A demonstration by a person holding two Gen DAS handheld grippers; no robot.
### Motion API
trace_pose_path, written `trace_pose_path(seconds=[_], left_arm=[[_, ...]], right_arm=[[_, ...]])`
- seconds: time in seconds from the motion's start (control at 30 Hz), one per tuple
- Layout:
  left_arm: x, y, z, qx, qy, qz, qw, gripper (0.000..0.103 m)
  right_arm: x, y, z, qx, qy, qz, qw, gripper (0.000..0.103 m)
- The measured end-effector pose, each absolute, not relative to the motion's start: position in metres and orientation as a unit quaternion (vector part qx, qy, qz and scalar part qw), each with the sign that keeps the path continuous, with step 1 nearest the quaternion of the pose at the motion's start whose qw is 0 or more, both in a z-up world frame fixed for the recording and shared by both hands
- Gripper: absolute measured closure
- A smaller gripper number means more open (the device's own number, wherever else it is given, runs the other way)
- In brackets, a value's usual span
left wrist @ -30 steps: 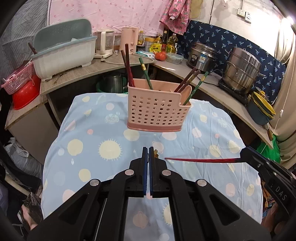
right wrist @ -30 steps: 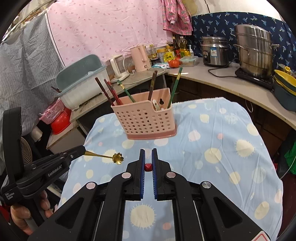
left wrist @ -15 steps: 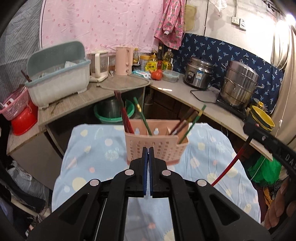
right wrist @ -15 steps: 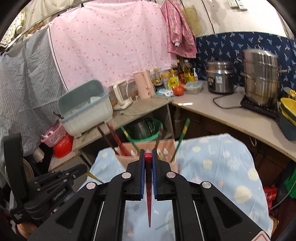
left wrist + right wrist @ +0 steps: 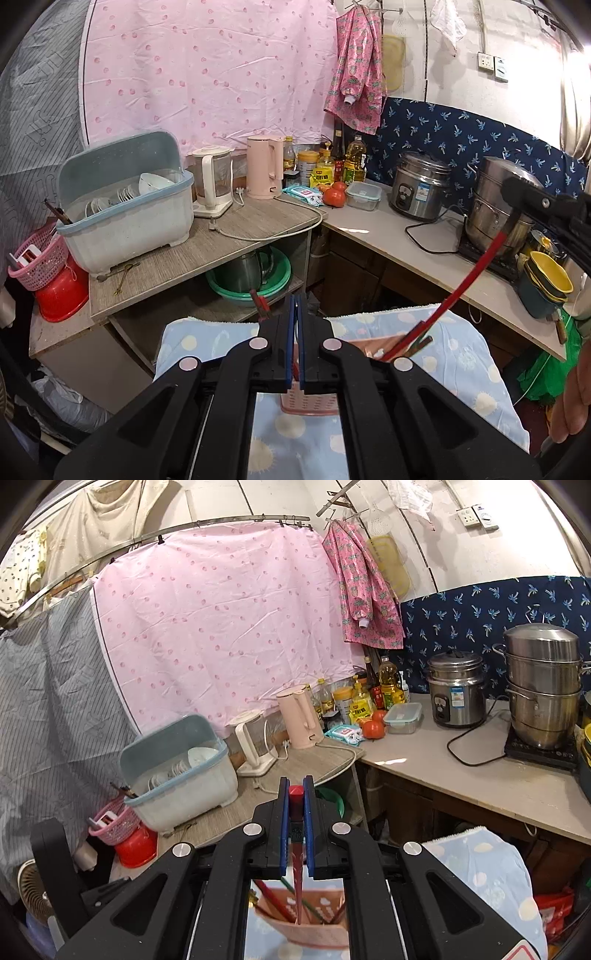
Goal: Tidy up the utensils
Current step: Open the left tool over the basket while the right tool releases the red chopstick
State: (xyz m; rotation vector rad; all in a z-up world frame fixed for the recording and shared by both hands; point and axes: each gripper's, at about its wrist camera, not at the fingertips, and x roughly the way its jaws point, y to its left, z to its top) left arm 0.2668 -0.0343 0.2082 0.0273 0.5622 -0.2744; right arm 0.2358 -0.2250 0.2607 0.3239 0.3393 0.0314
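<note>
Right gripper (image 5: pixel 296 805) clamped on red chopstick (image 5: pixel 297 893), tip hung over pink holder (image 5: pixel 310 928) at 6 o'clock. Left gripper (image 5: pixel 296 325) pressed together, nothing seen held.

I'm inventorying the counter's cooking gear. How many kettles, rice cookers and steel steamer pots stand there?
Kettles: 2 (pink kettle, glass kettle with white base)
Rice cooker: 1
Steel steamer pot: 1
Total: 4
</note>
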Motion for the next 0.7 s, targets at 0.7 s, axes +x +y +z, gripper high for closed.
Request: trace_pose_path(seconds=[0.7], left_arm=[[0.309, -0.034, 0.124, 0.0, 0.352, -0.113, 0.929, 0.096]], right_arm=[[0.278, -0.216, 0.153, 0.131, 0.27, -0.015, 0.954, 0.087]])
